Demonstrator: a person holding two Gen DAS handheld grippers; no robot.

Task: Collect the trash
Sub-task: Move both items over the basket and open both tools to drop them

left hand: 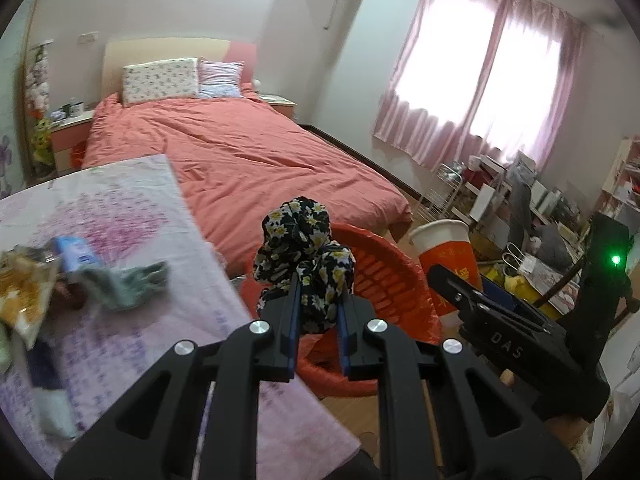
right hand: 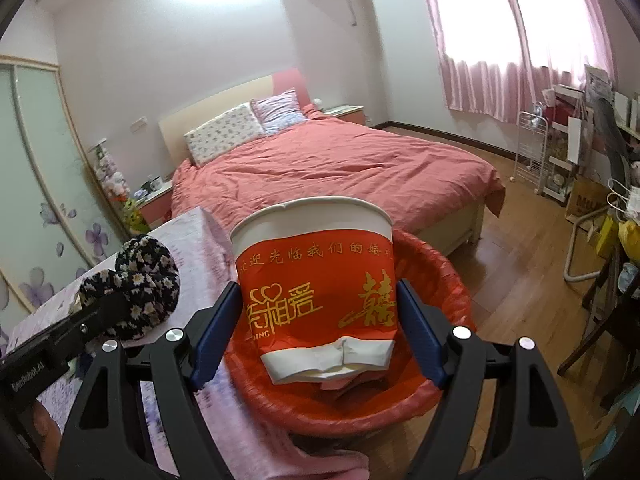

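Left gripper is clamped on a floral cloth bundle and right gripper grips a crumpled paper cup, both above the red-lined bin at six o'clock; centre each over its mouth before releasing.

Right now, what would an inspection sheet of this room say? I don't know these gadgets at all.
Surface: table with a pale floral cloth, beside the bed.
Job's things: floral fabric bundle and red-and-white paper cup, both held above the red bin lined with a red bag.
Clutter: wrappers and crumpled scraps on the table, blurred.
Grippers: left gripper clamps the bundle; right gripper grips the cup, crushed at its base.
Cables: nothing seen.
Surroundings: pink curtains, crowded shelves under the window, wooden floor.
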